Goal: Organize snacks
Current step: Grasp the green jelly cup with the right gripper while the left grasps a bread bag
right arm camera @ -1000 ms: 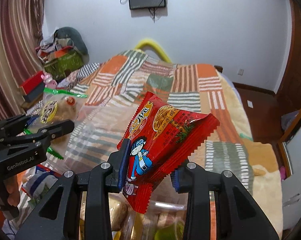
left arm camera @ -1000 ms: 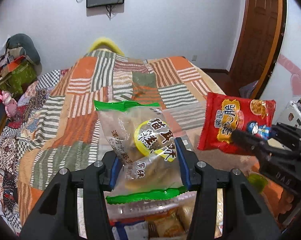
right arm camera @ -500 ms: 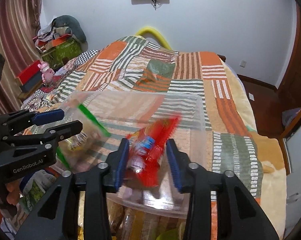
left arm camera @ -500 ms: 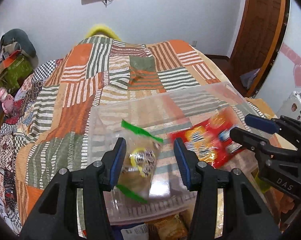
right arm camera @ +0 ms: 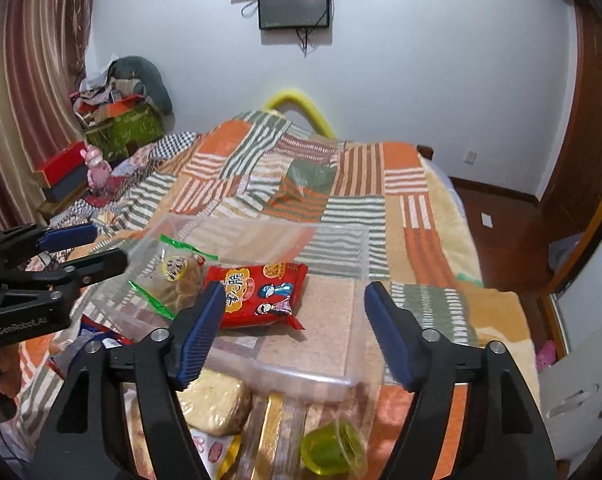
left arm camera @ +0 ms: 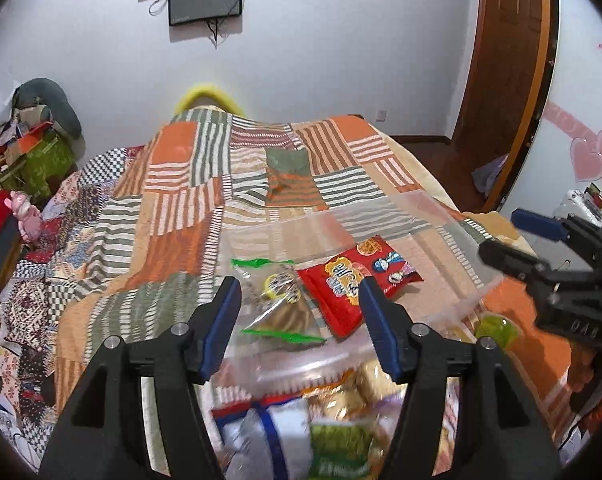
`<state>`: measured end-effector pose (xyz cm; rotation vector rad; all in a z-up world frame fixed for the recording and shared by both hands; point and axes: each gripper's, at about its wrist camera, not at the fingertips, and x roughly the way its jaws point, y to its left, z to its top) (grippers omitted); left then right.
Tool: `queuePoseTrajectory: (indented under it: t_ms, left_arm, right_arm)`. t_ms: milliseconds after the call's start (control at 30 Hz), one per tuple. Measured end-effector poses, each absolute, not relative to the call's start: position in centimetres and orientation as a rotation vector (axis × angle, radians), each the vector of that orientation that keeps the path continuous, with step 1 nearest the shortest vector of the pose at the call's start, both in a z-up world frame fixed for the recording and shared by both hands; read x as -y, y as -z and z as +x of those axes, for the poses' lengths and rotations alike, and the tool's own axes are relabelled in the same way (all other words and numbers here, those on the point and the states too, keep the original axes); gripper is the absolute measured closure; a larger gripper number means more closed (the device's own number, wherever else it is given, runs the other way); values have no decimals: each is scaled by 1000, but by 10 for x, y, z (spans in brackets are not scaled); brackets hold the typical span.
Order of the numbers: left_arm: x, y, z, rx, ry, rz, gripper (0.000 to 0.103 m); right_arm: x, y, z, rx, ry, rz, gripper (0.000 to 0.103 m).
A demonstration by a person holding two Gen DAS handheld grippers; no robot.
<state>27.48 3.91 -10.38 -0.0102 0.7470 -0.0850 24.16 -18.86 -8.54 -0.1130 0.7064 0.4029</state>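
Both the left gripper (left arm camera: 299, 300) and the right gripper (right arm camera: 295, 306), whose jaws have just been opening, are held released and empty above the clear bin (right arm camera: 341, 376) on the quilt (right arm camera: 417, 208), where the red snack packet (right arm camera: 257, 294) is laid beside the clear snack bag (right arm camera: 177, 276).

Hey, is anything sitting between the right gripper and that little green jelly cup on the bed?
Nothing visible blocks it. The green jelly cup lies on the bedspread just below the open right gripper, on the near side of the clear bin, whose wall stands beyond the cup rather than in between.
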Motion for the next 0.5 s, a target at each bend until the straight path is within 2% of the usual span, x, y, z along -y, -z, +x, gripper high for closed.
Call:
queuePoseTrajectory:
  t_ms: [267, 500]
  left_arm:
    - [-67, 103, 229, -756, 32, 9, 35]
    - [-105, 125, 205, -821, -33, -40, 33]
  right_arm:
    - [201, 75, 218, -675, -389, -105, 26]
    - [218, 92, 201, -719, -353, -125, 24]
